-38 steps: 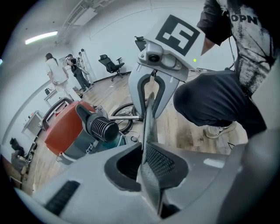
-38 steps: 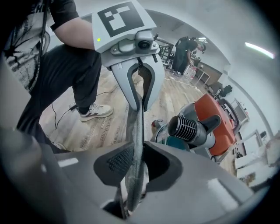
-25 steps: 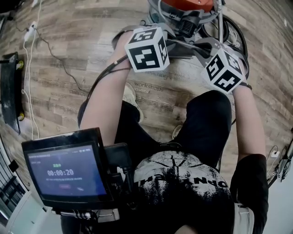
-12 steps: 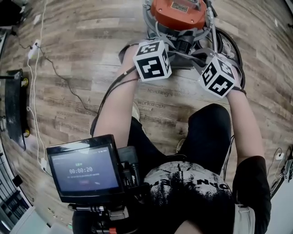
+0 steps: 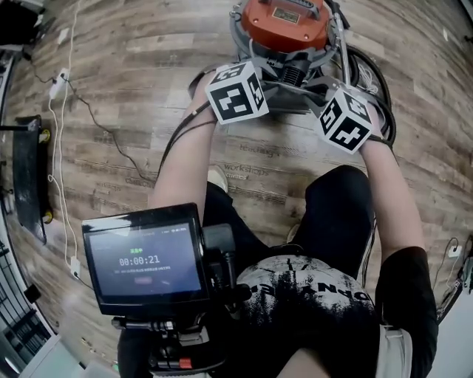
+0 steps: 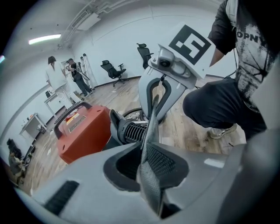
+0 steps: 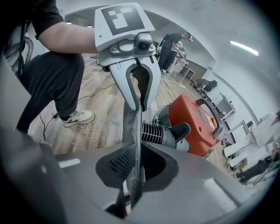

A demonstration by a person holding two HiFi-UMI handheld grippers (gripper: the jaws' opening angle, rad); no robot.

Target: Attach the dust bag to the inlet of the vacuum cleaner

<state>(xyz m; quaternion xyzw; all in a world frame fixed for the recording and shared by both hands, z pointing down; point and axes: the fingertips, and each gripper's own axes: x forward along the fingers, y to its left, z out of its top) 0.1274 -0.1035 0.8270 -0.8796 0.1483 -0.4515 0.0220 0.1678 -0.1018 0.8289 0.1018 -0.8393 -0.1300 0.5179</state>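
An orange vacuum cleaner (image 5: pixel 287 22) stands on the wood floor, its ribbed grey inlet (image 6: pixel 133 130) facing me. Between my two grippers stretches the grey fabric dust bag (image 5: pixel 295 94), just in front of the inlet. In the left gripper view the bag (image 6: pixel 153 131) runs edge-on from my left gripper (image 6: pixel 151 175), shut on it, up to the right gripper (image 6: pixel 154 118). The right gripper (image 7: pixel 134 175) is shut on the bag's other edge (image 7: pixel 133 131), facing the left gripper (image 7: pixel 138 103). The inlet (image 7: pixel 159 133) lies just right of the fabric there.
A black hose (image 5: pixel 377 66) coils around the vacuum's right side. A white cable (image 5: pixel 96 118) and power strip (image 5: pixel 55 85) lie on the floor at left, near a black board (image 5: pixel 29 177). My knee (image 5: pixel 336 207) and shoe (image 5: pixel 216 177) are close below. People (image 6: pixel 57 78) and office chairs (image 6: pixel 111 70) stand far behind.
Both grippers have shifted slightly together with the bag, staying in front of the vacuum. The head view has tilted, so more of the orange body shows.
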